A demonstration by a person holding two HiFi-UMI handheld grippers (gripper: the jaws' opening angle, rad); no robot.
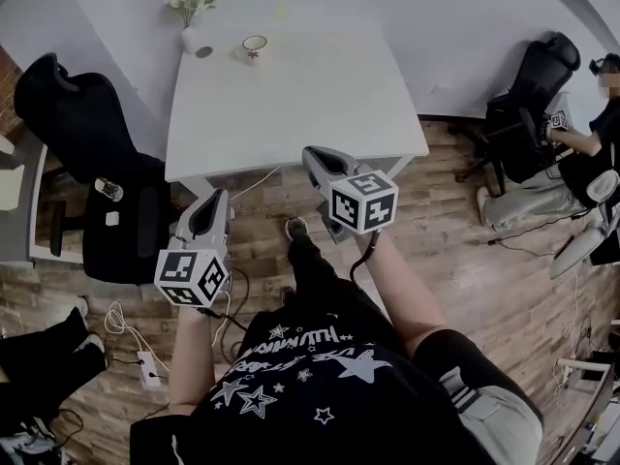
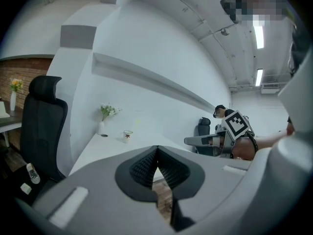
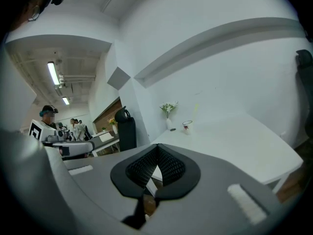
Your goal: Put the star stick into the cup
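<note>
The left gripper (image 2: 156,166) and the right gripper (image 3: 157,164) are both clenched on nothing, their ribbed pads meeting, and both stand short of the near edge of the white table (image 1: 291,105). The star stick (image 3: 195,110) shows only as a thin, pale yellow streak, its star too faint to make out. It lies at the table's far end, just beside the white cup (image 1: 254,48) with a red mark, near a vase of flowers (image 1: 191,35).

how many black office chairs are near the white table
2. One black chair stands off the table's left edge; the other chair is past its right side, near the wall. More may be out of view.
</note>
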